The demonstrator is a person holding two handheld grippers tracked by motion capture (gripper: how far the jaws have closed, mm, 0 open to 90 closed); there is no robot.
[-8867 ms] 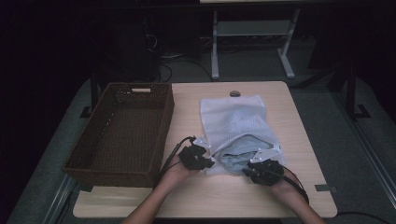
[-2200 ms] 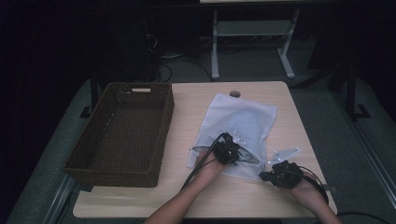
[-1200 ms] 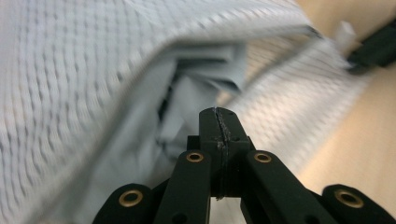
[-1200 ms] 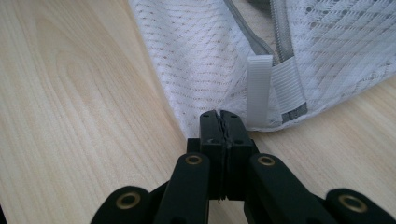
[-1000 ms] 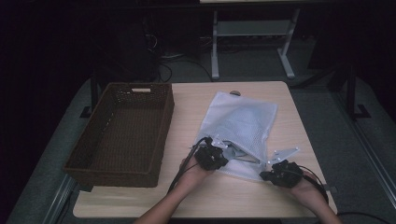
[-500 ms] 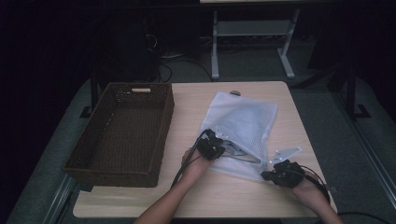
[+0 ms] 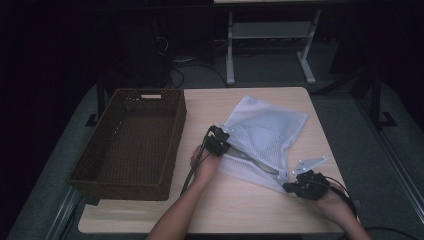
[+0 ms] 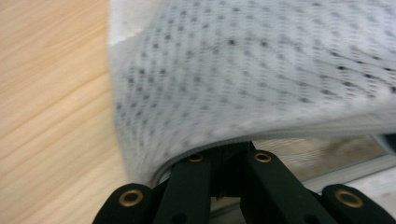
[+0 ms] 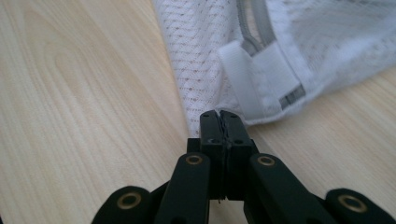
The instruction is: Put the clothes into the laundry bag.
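Observation:
A white mesh laundry bag point(image 7: 265, 131) lies on the wooden table point(image 7: 240, 210), right of centre. My left gripper point(image 7: 218, 141) is at the bag's left edge, shut on a raised fold of the mesh point(image 8: 243, 70), which drapes over the jaw tips point(image 8: 229, 156). My right gripper point(image 7: 296, 186) is at the bag's near right corner. In the right gripper view its jaws point(image 9: 219, 119) are pressed together on the edge of the mesh point(image 9: 205, 56), next to a white fabric tab point(image 9: 261, 77) and a grey zip line point(image 9: 254, 28).
A dark brown wicker basket point(image 7: 150, 95) with nothing in it stands on the left half of the table, close to my left forearm. A metal stand point(image 7: 270, 35) and cables lie on the dark floor beyond the table's far edge.
My left gripper has moved away from the person along the bag's left edge, taking the mesh fold with it. The right gripper has stayed at the near corner.

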